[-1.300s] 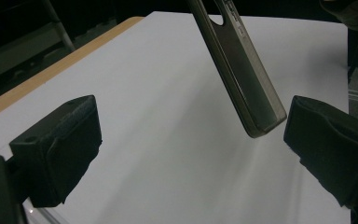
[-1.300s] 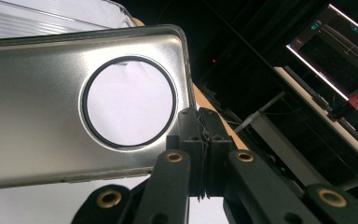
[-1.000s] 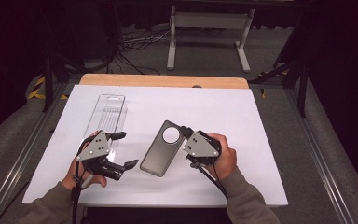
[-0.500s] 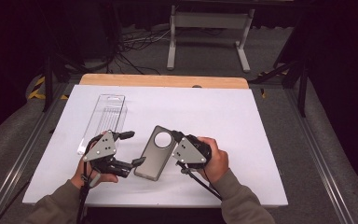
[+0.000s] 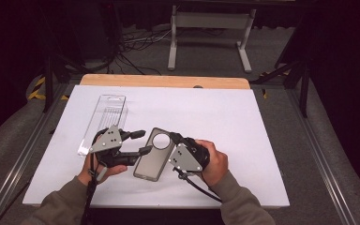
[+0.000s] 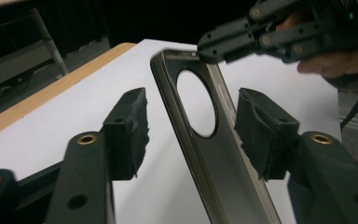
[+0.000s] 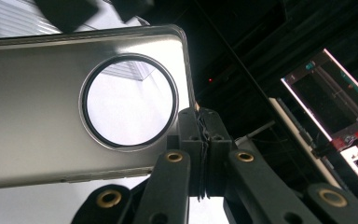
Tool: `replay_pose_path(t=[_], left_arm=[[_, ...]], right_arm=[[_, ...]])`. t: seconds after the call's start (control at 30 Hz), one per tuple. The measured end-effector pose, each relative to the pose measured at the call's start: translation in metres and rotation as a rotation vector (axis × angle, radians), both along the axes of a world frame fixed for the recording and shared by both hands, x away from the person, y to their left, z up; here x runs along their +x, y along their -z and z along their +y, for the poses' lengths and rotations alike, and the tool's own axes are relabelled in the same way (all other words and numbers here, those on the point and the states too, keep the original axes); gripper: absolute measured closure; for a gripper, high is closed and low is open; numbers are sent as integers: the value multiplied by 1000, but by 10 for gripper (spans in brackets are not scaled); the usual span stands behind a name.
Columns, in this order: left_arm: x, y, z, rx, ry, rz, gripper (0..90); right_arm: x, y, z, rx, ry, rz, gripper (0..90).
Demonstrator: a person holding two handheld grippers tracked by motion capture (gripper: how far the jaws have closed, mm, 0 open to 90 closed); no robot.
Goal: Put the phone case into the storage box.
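A grey translucent phone case (image 5: 151, 159) with a round camera hole is held tilted just above the white table (image 5: 243, 126). My right gripper (image 5: 174, 138) is shut on the case's top edge beside the hole; in the right gripper view its jaws (image 7: 204, 133) pinch the rim of the case (image 7: 32, 107). My left gripper (image 5: 144, 142) straddles the case's other long edge. In the left gripper view the case (image 6: 242, 186) stands edge-on between the pads (image 6: 128, 126), and a gap shows on the left side. Those jaws have just been closing around the case. The right gripper (image 6: 205, 49) shows beyond.
A clear plastic box (image 5: 105, 119) lies on the table's left part, just behind the left gripper. A wooden strip (image 5: 164, 81) runs along the far edge. Metal rails (image 5: 23, 154) flank the table. A stand and cables sit on the floor behind.
The right gripper has carried the case leftward and tipped it up. The left gripper has come to meet it, and its jaws have narrowed around the case's edge.
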State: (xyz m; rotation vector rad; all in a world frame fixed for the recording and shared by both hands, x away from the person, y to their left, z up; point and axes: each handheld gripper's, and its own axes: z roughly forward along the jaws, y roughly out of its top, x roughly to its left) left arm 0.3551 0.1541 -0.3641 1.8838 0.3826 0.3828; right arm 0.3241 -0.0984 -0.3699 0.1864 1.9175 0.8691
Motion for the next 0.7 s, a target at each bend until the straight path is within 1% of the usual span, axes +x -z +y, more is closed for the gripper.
replay_pose_path(t=[0.03,0.1,0.2,0.23,0.3,0.4,0.47,0.53,0.63,0.67,0.7], left_arm=[[1,-2,-2,-12,-4,9,461],[4,-4,-3,-9,2,7,500],[7,-8,-6,-10,-8,2,515],[8,-9,-6,-21,-12,19,535],[10,-10,-6,-21,-11,22,547],[15,-10,-5,-34,3,59,556],[18,-8,-7,-21,4,73,566],[19,-8,-7,-18,7,73,582],[20,-8,-5,-18,15,81,647],[19,-9,-5,-15,14,94,660],[20,-9,-4,-2,15,85,678]], right_arm=[[-1,0,1,-6,-1,-5,895],[-3,1,3,-13,-4,-11,895],[-4,1,4,-15,-6,-19,895],[-4,1,5,-25,-10,-32,895],[-5,1,5,-28,-10,-36,895],[-6,0,6,-34,-15,-52,895],[-6,0,6,-38,-18,-60,895],[-7,0,7,-42,-19,-64,895],[-8,1,8,-58,-21,-77,895],[-8,1,9,-69,-26,-82,895],[-9,2,10,-73,-24,-88,895]])
